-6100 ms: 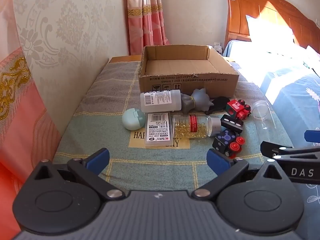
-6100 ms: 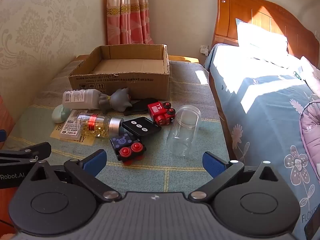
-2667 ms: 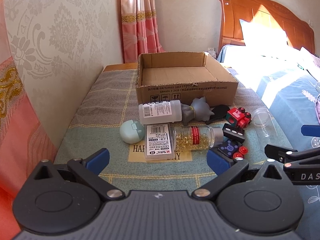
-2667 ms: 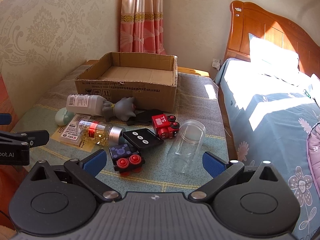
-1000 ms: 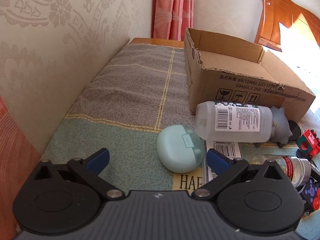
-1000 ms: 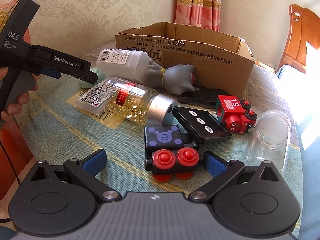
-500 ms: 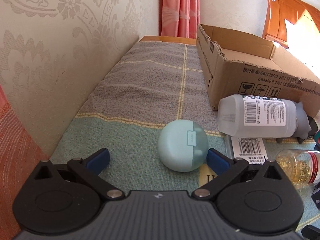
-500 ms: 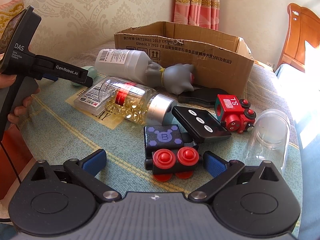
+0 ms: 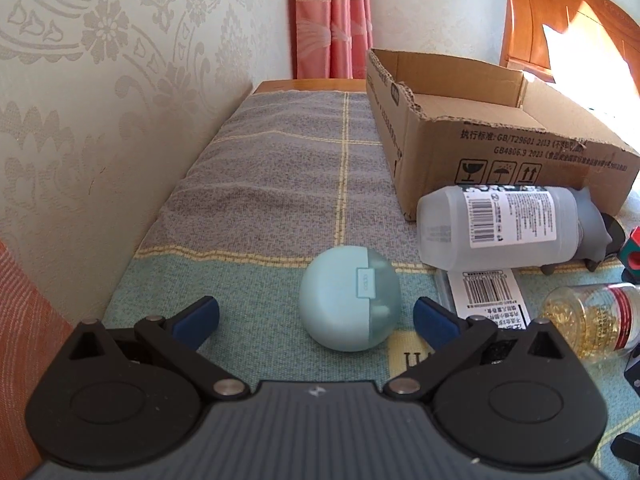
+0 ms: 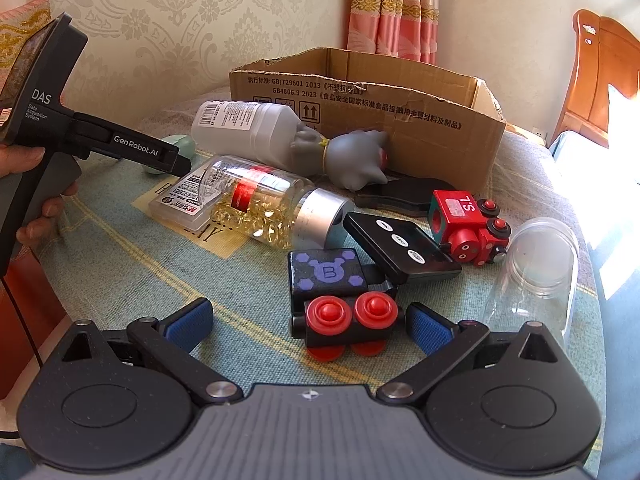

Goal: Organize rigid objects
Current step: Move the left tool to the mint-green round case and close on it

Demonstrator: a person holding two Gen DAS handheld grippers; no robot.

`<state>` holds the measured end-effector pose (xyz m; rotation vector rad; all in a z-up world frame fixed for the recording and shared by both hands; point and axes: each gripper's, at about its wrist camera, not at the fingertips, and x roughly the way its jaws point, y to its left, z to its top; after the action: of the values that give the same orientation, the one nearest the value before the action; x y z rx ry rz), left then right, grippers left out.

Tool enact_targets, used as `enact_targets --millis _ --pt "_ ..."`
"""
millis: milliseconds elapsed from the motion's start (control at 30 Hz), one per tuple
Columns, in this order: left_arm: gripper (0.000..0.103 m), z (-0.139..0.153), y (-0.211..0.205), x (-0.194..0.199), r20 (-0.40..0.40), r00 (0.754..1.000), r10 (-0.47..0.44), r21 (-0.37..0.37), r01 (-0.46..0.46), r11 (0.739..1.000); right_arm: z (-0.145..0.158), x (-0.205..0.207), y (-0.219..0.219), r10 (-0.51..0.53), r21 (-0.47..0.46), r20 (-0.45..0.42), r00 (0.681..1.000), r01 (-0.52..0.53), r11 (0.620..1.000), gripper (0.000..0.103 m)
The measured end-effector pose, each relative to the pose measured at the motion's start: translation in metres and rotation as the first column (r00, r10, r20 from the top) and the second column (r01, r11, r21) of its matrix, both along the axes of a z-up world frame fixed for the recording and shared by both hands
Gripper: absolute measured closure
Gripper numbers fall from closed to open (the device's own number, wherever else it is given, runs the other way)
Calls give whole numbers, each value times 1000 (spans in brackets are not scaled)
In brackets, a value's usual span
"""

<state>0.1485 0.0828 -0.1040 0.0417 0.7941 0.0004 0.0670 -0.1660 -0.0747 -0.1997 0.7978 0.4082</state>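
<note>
A round mint-green case (image 9: 350, 298) lies on the checked cloth just ahead of my left gripper (image 9: 316, 318), which is open with the case between its blue fingertips but apart from them. My right gripper (image 10: 310, 326) is open too. A black toy car with red wheels (image 10: 344, 300) sits between its fingertips, nearer the right one. Behind the pile stands an open cardboard box (image 10: 360, 100) that looks empty. In the right wrist view the mint case (image 10: 182, 142) peeks out behind the left tool.
A white bottle (image 9: 500, 228), grey rubber toy (image 10: 352, 156), capsule bottle (image 10: 264, 204), flat barcode pack (image 9: 484, 292), black remote (image 10: 400, 248), red train (image 10: 468, 224) and clear jar (image 10: 536, 276) lie close together. A wall runs along the left, a bed on the right. A hand (image 10: 24, 160) holds the left tool.
My left gripper has moved forward and left, so the mint case now sits centred between its open fingers. The right gripper has barely moved and stays open around the black toy car.
</note>
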Motion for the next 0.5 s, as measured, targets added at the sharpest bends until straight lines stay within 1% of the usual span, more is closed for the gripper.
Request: enact_targets --millis 67,200,267,333,400,433,467,500 --pt "0 -1 -2 1 15 1000 -19 10 19 1000 0 -1 0 0 2 3 1000 0 1000 0" --pt "0 -1 -3 4 19 1000 -18 4 18 1000 0 -1 0 1 2 4 1000 -1 1000 0" --pt "1 -1 -3 3 25 999 -38 1 38 999 0 -1 0 4 3 5 1000 -4 1000 0" --pt "5 -1 -4 1 35 998 -53 -1 53 999 0 -1 0 7 4 5 1000 -7 1000 0" --pt "17 0 -5 -2 51 997 -61 7 61 998 0 0 0 9 5 5 1000 -9 1000 0" --pt "21 1 -5 -4 57 996 -64 5 64 998 0 0 0 10 5 5 1000 -10 1000 0" --pt "29 2 -5 -4 59 996 -67 -2 67 998 0 0 0 10 5 6 1000 -10 1000 0" --pt "35 3 -5 -5 59 996 -67 -9 68 998 0 -1 0 12 6 7 1000 -12 1000 0"
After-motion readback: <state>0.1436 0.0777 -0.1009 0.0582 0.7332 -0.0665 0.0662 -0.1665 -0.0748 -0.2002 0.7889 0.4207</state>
